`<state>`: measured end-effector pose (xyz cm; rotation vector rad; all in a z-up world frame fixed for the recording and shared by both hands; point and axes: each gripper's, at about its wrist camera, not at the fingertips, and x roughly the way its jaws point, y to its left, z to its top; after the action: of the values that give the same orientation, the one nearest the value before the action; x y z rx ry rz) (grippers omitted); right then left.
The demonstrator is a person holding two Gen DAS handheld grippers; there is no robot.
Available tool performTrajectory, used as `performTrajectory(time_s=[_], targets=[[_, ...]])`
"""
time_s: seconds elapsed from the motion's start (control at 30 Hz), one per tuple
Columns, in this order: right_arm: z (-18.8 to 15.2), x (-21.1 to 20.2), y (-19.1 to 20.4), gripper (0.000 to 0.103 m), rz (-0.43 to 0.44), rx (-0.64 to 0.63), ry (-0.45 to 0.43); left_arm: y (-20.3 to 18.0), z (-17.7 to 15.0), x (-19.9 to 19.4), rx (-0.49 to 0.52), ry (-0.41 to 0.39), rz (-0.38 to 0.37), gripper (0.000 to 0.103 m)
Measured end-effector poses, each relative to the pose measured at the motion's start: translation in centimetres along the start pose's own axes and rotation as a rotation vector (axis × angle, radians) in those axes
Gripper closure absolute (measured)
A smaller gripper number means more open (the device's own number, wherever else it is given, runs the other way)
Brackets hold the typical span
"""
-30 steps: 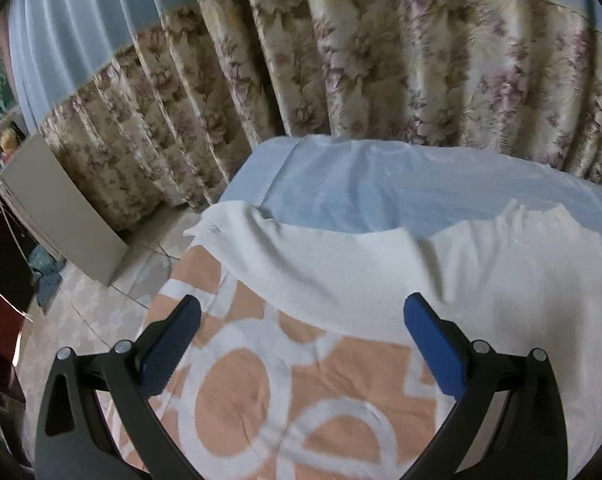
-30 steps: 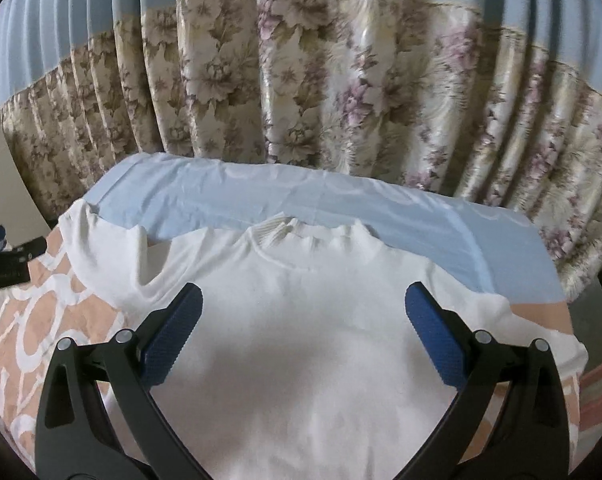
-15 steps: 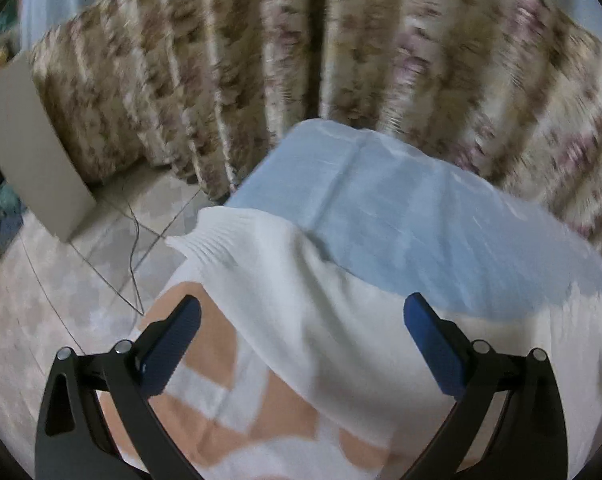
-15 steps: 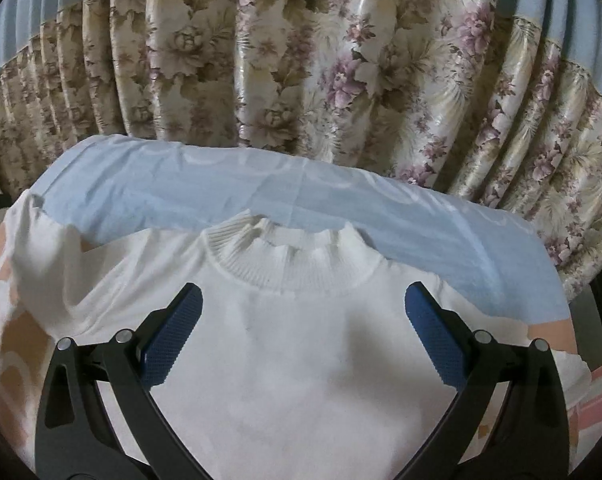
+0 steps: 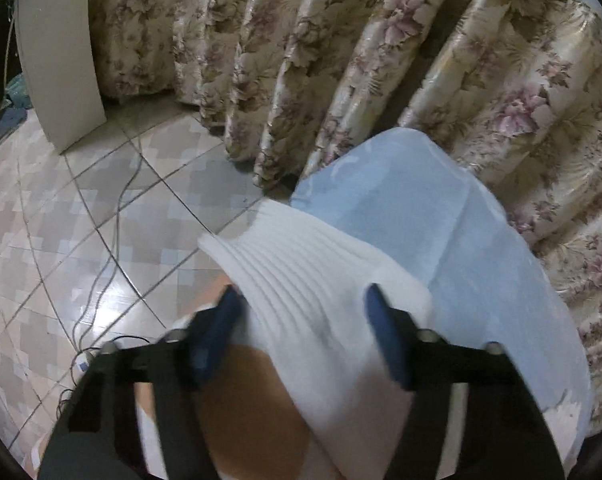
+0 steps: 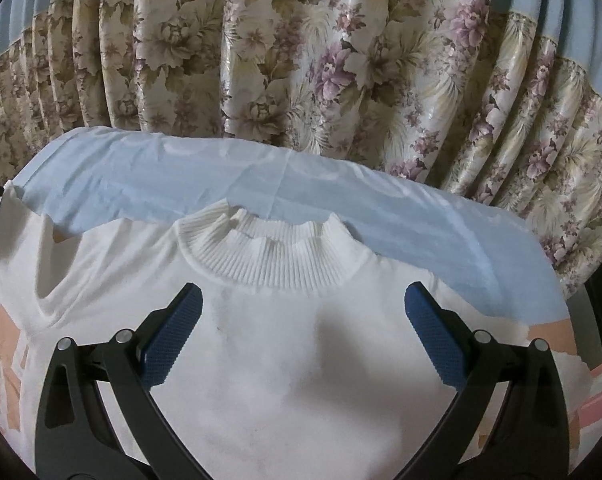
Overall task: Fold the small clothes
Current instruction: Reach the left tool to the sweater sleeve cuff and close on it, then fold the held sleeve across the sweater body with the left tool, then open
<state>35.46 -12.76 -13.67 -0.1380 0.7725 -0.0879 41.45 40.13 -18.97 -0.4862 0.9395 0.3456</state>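
Observation:
A white knit sweater (image 6: pixel 293 380) lies flat on the bed, its ribbed collar (image 6: pixel 269 268) pointing away from me. My right gripper (image 6: pixel 301 300) hovers open over the chest, just below the collar, with nothing between its fingers. In the left wrist view the ribbed sleeve cuff (image 5: pixel 285 248) reaches to the bed's corner. My left gripper (image 5: pixel 301 300) straddles that sleeve just behind the cuff. Its blue fingers (image 5: pixel 381 332) stand narrower than before, with a wide gap still between them, and look blurred.
A pale blue sheet (image 6: pixel 161 172) lies beyond the sweater, over an orange-and-white patterned cover (image 5: pixel 253 412). Floral curtains (image 6: pixel 301 60) hang close behind the bed. Left of the bed's corner are tiled floor with a loose cable (image 5: pixel 113 220) and a leaning white board (image 5: pixel 57 60).
The left gripper swung left and down to the sleeve cuff, and its fingers have come closer together. The right gripper moved forward toward the collar and stayed open.

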Motion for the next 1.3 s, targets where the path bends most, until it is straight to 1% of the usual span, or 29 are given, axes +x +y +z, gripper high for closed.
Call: performTrajectory(time_s=[0.07,0.13,0.23,0.33,0.4,0.47,0.57,0.7,0.73,0.8,0.83,0.93,1.0,1.07,1.1,1.17,1.2,1.27,1.3], targets=[[-0.3,0.3,-0.2,0.003,-0.001,-0.001,0.012,0.3,0.2,-0.1,-0.006,-0.006,0.006,0.054],[-0.7,0.5,-0.4,0.003,0.0,-0.001,0.024,0.4,0.2,-0.4,-0.002,-0.022,0.012,0.072],[-1.2,0.3,-1.0,0.003,0.003,0.014,0.03,0.3,0.3,-0.7,0.026,-0.045,0.006,0.082],[-1.6,0.0,-1.8,0.003,0.008,0.036,0.032,-0.6,0.2,-1.3,0.074,-0.074,0.02,0.088],[-1.9,-0.2,-2.4,0.003,0.011,0.048,0.032,-2.0,-0.2,-2.6,0.124,-0.118,0.016,0.088],[-2.2,-0.3,-2.7,0.003,0.014,0.056,0.033,-3.1,-0.7,-3.7,0.158,-0.144,-0.01,0.088],[-2.7,-0.4,-3.2,0.003,0.016,0.059,0.032,-5.8,-2.5,-5.7,0.226,-0.167,-0.082,0.088],[-3.2,-0.6,-4.4,0.003,0.012,0.071,0.028,-10.6,-6.3,-8.4,0.341,-0.175,-0.168,0.089],[-3.2,-0.8,-4.8,0.003,0.01,0.078,0.024,-12.5,-7.6,-9.3,0.381,-0.179,-0.197,0.089],[-3.2,-1.3,-5.9,0.003,0.001,0.091,0.01,-15.7,-9.6,-10.8,0.428,-0.183,-0.253,0.089],[-3.3,-1.4,-6.4,0.003,-0.004,0.099,0.004,-17.9,-11.2,-11.7,0.468,-0.186,-0.291,0.089],[-3.5,-1.7,-8.4,0.003,-0.012,0.131,-0.005,-23.4,-15.4,-13.4,0.568,-0.195,-0.358,0.089],[-3.7,-1.6,-9.5,0.003,-0.014,0.153,0.0,-26.7,-18.4,-13.5,0.604,-0.157,-0.413,0.089],[-4.0,-1.5,-10.2,0.003,-0.006,0.168,0.009,-28.8,-20.7,-13.1,0.618,-0.115,-0.447,0.089],[-4.2,-1.4,-10.6,0.003,-0.001,0.175,0.014,-29.7,-21.8,-12.8,0.629,-0.094,-0.457,0.089],[-4.5,-1.3,-11.1,0.003,0.006,0.18,0.023,-31.8,-24.9,-11.8,0.674,-0.056,-0.451,0.089],[-4.8,-1.1,-11.3,0.003,0.015,0.182,0.033,-32.0,-26.1,-11.6,0.687,-0.04,-0.452,0.089],[-5.2,-0.8,-11.5,0.003,0.026,0.184,0.05,-33.4,-28.8,-10.3,0.743,0.018,-0.435,0.088],[-5.5,-0.7,-11.6,0.003,0.032,0.182,0.06,-33.6,-30.0,-10.1,0.757,0.035,-0.424,0.081]])
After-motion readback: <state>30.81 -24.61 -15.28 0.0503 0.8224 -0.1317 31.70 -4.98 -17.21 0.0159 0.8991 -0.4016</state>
